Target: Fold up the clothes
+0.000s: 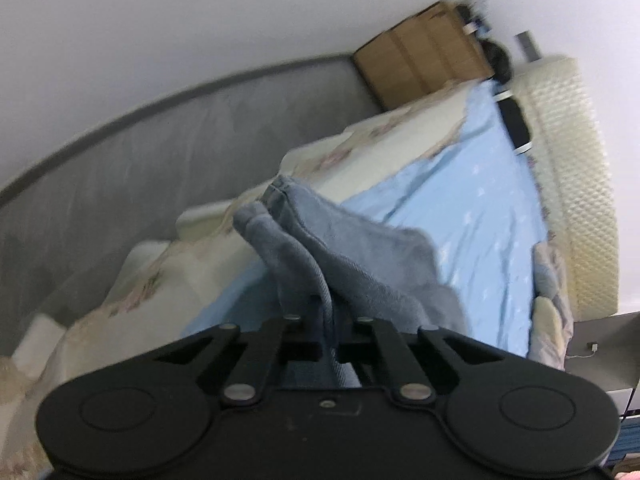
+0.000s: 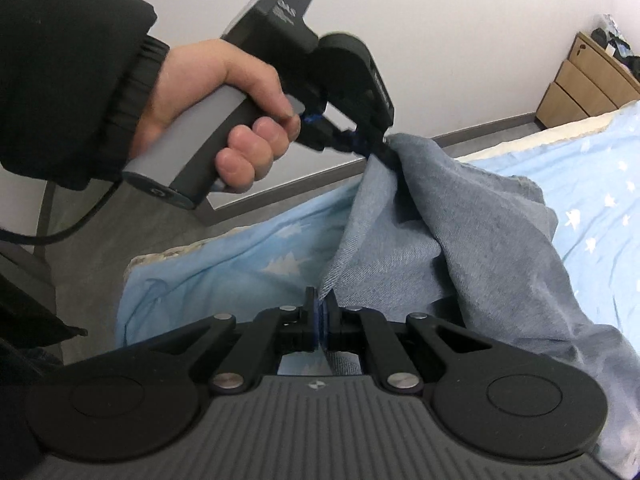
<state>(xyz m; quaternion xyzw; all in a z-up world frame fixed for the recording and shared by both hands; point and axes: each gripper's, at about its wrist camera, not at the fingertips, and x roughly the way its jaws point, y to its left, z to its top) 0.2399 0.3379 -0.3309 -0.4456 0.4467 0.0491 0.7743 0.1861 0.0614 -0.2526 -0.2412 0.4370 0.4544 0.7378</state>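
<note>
Over the bed (image 2: 592, 168) — garment (image 2: 460, 232) slanting upward

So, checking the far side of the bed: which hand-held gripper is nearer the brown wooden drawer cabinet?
Left hand-held gripper, pinching the grey-blue garment farther toward the cabinet; right one holds its nearer edge.

Here's the bed (image 2: 592, 184), covered by a light blue sheet printed with small white trees and stars (image 2: 600, 216), rumpled into soft creases. A blue-grey denim-like garment (image 2: 460, 240) drapes onto it, its lower part resting on the sheet. A cream floral quilt (image 1: 360, 152) lies along one edge.
</note>
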